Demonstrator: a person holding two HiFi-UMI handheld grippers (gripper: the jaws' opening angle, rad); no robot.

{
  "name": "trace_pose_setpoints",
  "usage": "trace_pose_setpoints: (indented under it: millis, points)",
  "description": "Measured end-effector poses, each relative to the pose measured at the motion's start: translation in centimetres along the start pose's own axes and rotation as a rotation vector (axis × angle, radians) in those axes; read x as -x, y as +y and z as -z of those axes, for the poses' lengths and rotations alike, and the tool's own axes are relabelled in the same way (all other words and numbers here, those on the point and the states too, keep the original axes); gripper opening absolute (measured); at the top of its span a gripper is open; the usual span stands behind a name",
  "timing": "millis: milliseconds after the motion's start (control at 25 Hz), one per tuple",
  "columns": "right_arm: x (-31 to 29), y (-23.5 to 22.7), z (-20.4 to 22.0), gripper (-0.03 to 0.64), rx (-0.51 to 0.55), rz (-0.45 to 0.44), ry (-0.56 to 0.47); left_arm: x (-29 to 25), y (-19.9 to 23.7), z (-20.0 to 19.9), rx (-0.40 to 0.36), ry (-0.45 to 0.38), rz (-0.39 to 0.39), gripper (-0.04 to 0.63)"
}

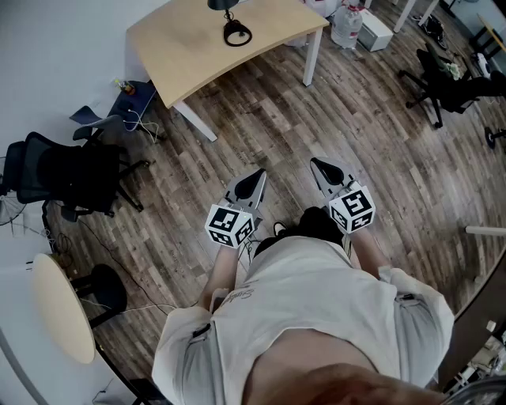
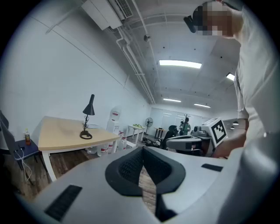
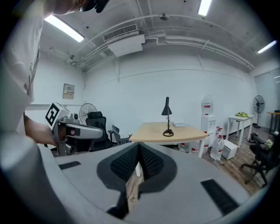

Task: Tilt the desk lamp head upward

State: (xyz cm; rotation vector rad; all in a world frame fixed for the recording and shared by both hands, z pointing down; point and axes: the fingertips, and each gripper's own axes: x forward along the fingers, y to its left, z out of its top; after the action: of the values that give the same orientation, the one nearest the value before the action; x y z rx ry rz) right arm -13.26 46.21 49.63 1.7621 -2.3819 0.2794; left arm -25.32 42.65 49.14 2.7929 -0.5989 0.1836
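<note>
The person stands on the wood floor (image 1: 371, 134), well back from the light wooden table (image 1: 190, 59), with both tools held low in front of the waist and pointing towards it. The left gripper (image 1: 257, 176) has its jaws pressed together at the tips, with nothing between them; only floor shows through the slit lower down. The right gripper (image 1: 319, 165) is the same, its jaws together and empty. The two are side by side but apart, each with its marker cube facing up. The desk lamp (image 3: 167, 117) stands upright on the table, far from both grippers. Its ring-shaped base (image 1: 237, 34) rests flat near the table's far part, and its dark cone head (image 2: 90, 104) sits at the top of the thin stem, angled downward. A black office chair (image 1: 67, 178) stands off to the person's left, and some water bottles (image 1: 348, 24) sit on the floor beyond the table's right end.
</note>
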Motion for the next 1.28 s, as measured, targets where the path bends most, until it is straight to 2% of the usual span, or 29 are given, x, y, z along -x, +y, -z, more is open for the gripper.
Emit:
trace_pose_setpoints:
  millis: [160, 480, 800, 1080, 1280]
  points:
    - [-0.4, 0.5, -0.3, -0.005, 0.002, 0.004, -0.011, 0.2, 1.1, 0.2, 0.015, 0.002, -0.009, 0.014]
    - [-1.1, -1.7, 1.2, -0.005, -0.015, 0.0, 0.018, -2.9, 1.9, 0.3, 0.032, 0.024, 0.007, 0.014]
    - [-6.8, -7.8, 2.3, -0.005, -0.061, -0.048, 0.061, -8.9, 5.7, -2.7, 0.0, 0.042, -0.035, 0.014]
    - [-13.9, -14.9, -2.4, -0.005, -0.033, -0.157, -0.019, -16.9, 10.1, -6.7, -0.058, 0.048, -0.088, 0.014]
    - [-17.9, -20.0, -4.8, -0.005, 0.019, -0.229, -0.034, -21.9, 13.3, -9.7, -0.038, -0.01, -0.188, 0.014]
